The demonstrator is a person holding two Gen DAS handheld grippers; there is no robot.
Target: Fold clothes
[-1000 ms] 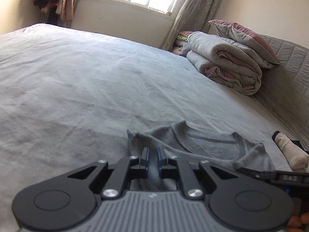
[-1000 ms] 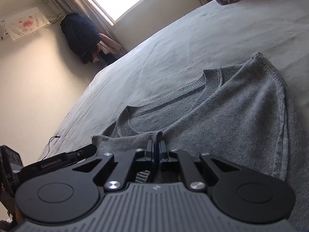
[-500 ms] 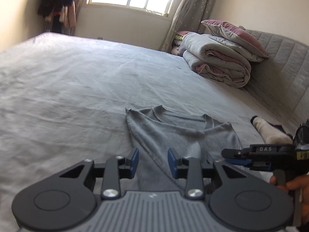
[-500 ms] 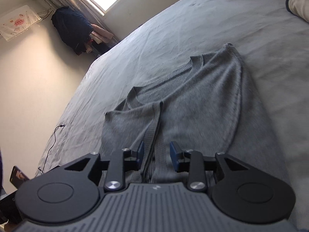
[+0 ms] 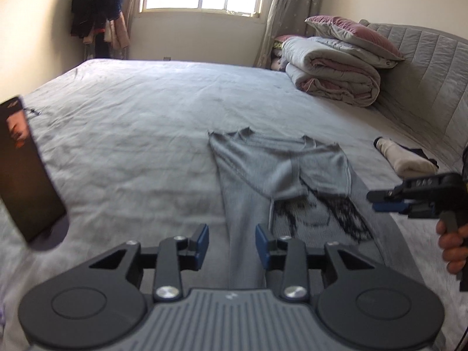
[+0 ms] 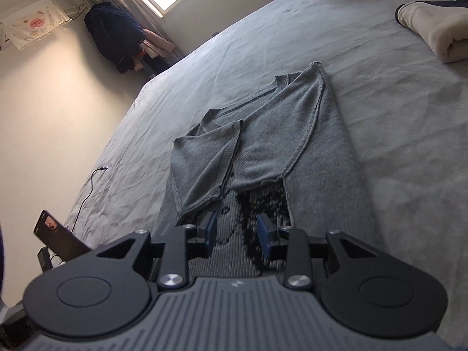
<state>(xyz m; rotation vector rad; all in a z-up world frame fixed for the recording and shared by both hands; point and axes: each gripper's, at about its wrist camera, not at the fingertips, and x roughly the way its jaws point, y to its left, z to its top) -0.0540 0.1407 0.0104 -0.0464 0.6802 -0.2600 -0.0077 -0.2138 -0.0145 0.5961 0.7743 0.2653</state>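
Observation:
A grey sweater [image 5: 278, 169] lies flat on the bed with its collar towards the window. Both sleeves are folded across the chest, and a black knitted pattern shows below them. My left gripper [image 5: 232, 239] hovers over the sweater's lower left part, jaws opening, with nothing between the blue pads. In the right wrist view the sweater [image 6: 263, 134] stretches away from my right gripper [image 6: 237, 228], which hangs open and empty above the patterned part. The right gripper [image 5: 380, 201] also shows at the right edge of the left wrist view, held by a hand.
A dark phone [image 5: 26, 169] stands propped at the bed's left side, with a cable [image 6: 90, 181] trailing beside it. A folded cream garment [image 5: 406, 161] lies right of the sweater. A folded quilt with a pillow [image 5: 333, 73] sits against the padded headboard [image 5: 424, 73].
Both grippers were shut on the sweater's fabric near the collar; they have let go, opened, and drawn back and up towards the hem. The sleeves now lie folded on the chest.

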